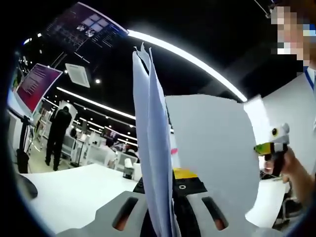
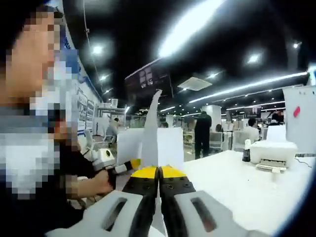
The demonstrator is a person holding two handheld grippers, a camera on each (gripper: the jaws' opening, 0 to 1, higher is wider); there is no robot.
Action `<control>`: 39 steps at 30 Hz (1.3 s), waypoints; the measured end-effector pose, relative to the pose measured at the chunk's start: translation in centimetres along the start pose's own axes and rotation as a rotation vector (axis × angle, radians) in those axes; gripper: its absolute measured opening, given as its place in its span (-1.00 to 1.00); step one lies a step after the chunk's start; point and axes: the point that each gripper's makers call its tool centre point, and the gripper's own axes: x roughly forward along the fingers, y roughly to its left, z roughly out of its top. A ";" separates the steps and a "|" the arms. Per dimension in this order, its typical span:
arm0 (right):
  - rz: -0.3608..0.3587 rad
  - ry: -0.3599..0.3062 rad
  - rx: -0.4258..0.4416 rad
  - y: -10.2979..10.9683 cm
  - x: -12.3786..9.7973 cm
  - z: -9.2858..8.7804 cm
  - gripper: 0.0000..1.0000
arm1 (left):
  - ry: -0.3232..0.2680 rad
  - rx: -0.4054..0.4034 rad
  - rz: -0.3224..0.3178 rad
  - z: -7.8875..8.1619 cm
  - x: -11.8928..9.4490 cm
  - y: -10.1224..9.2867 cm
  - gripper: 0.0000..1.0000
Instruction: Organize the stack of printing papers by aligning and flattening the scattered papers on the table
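Observation:
The stack of printing papers [image 1: 153, 148] is held up off the white table [image 1: 74, 192], standing edge-on in the left gripper view, with its broad face [image 1: 212, 148] spreading to the right. My left gripper [image 1: 163, 186] is shut on its lower edge. The right gripper [image 1: 269, 147], held by a hand, meets the papers' far right edge. In the right gripper view my right gripper [image 2: 159, 174] is shut on the papers [image 2: 150, 133], which rise thin and upright between the yellow tips. The left gripper [image 2: 123, 167] shows beyond, at the sheets' other side.
A white printer [image 2: 274, 150] and a small bottle [image 2: 247, 154] sit on the table [image 2: 237, 185] to the right. The person holding the grippers is close on the left of the right gripper view. Another person in black [image 2: 202, 134] stands far behind, among desks.

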 end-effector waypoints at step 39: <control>-0.148 -0.050 0.396 -13.9 4.4 -4.9 -1.00 | 0.007 0.028 -0.059 -0.2 0.3 -1.1 -0.86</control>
